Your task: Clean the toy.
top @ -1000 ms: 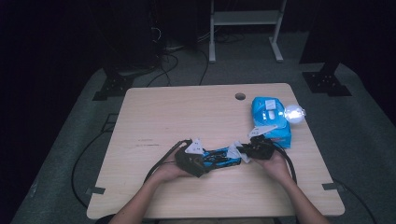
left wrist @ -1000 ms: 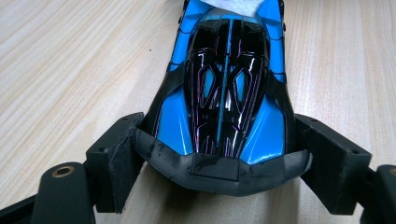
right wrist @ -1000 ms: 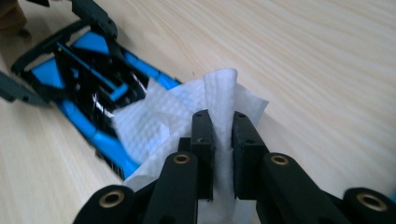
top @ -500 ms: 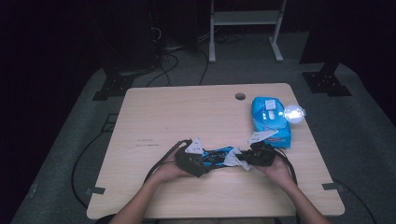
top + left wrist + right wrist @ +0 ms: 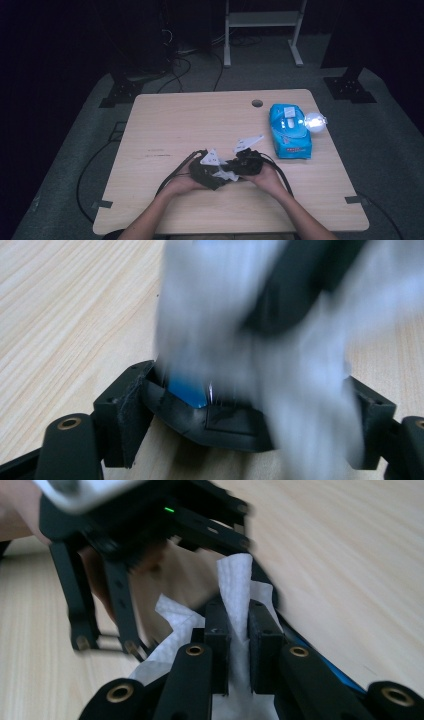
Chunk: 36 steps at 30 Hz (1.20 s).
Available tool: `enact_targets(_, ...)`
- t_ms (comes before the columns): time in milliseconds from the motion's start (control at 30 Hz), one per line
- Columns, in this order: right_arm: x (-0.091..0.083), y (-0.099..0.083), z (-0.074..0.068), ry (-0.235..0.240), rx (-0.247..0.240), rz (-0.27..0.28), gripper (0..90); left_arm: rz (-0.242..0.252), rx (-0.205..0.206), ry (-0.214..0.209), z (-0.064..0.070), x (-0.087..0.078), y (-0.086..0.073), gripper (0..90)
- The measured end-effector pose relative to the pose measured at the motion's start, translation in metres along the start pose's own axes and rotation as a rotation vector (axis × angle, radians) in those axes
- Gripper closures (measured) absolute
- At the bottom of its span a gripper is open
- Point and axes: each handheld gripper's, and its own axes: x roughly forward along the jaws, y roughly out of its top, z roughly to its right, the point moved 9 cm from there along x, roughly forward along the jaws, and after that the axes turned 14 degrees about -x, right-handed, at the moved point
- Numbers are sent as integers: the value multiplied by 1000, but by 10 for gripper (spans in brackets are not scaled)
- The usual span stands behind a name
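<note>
Near the table's front middle my two grippers meet. My left gripper (image 5: 219, 174) (image 5: 247, 415) has its jaws spread wide around a black object with a blue part (image 5: 187, 390), clamped between its pads. My right gripper (image 5: 233, 170) (image 5: 239, 615) is shut on a white wipe (image 5: 234, 580) and presses it against that object. The wipe (image 5: 226, 175) shows as a white patch between the two hands. In the left gripper view the wipe and the right gripper are blurred just ahead of the jaws.
A blue pack of wipes (image 5: 290, 131) lies at the table's right side, with a bright glowing bulb (image 5: 315, 121) beside it. The wooden table (image 5: 190, 120) has a cable hole (image 5: 257, 103) near its far edge. Cables trail off the table's left front.
My right gripper has moved left, close up to the left gripper. The blue object that showed between them is now mostly covered by the wipe and grippers.
</note>
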Motion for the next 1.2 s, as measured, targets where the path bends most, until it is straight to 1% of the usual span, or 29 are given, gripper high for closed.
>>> enact_targets(67,10,7,-5,27,3,8,806,-1,-2,-4,0,-1,0,225)
enact_targets(100,13,9,-4,31,0,8,806,-2,-17,-17,-1,-2,-1,225)
enact_targets(133,13,9,-4,31,0,8,806,-2,-17,-17,-1,-2,-1,226)
enact_targets(200,12,10,5,9,10,12,806,-2,-14,-15,-1,-2,-1,226)
enact_targets(300,3,0,21,-41,39,0,806,-2,-7,-12,-1,-1,-1,225)
enact_targets(433,-14,-12,38,-81,76,7,807,-1,-8,-10,-1,-1,-1,225)
enact_targets(467,-14,-12,38,-81,76,7,807,-1,-8,-10,-1,-1,-1,225)
enact_targets(500,-21,-17,42,-90,86,7,807,-2,-5,-9,-1,-1,-1,225)
enact_targets(533,-23,-19,44,-100,75,0,807,-1,-5,-10,-1,-1,-1,225)
enact_targets(567,-23,-19,44,-100,75,0,807,-1,-5,-10,-1,-1,-1,225)
enact_targets(600,-30,-23,46,-114,78,-6,814,-3,-4,-10,-1,-1,-1,226)
enact_targets(667,-34,-25,46,-121,78,-9,814,-4,-4,-11,-2,-2,-1,226)
enact_targets(733,-36,-26,42,-113,86,5,804,-7,-5,-14,-2,-3,-1,227)
enact_targets(767,-36,-25,40,-108,75,11,763,-8,-6,-13,-1,-3,-1,227)
enact_targets(833,-32,-20,31,-53,68,25,657,-8,-6,-11,-1,-2,-1,228)
enact_targets(867,-30,-18,27,-44,51,22,628,-8,-6,-10,-1,-2,-1,228)
enact_targets(933,-22,-14,20,-42,-13,-6,564,-8,-9,-9,-1,-2,-1,228)
enact_targets(967,-22,-14,20,-42,-13,-6,564,-8,-9,-9,-1,-2,-1,228)
enact_targets(1000,-18,-13,16,-49,-44,-24,544,-8,-12,-10,-1,-2,-1,228)
enact_targets(1033,-9,-12,10,-70,-109,-52,532,-9,-12,-11,-1,-2,-1,229)
enact_targets(1067,-6,-12,10,-86,-123,-55,536,-10,-13,-13,-1,-2,-1,228)
enact_targets(1100,-3,-12,10,-112,-146,-59,567,-10,-13,-13,-1,-2,-1,228)
enact_targets(1133,-3,-12,10,-112,-146,-59,567,-11,-14,-14,-1,-2,-1,228)
enact_targets(1167,0,-11,11,-135,-158,-60,625,-12,-24,-18,-1,-2,-2,226)
enact_targets(1200,0,-11,11,-129,-147,-55,641,-13,-25,-19,-1,-2,-2,226)
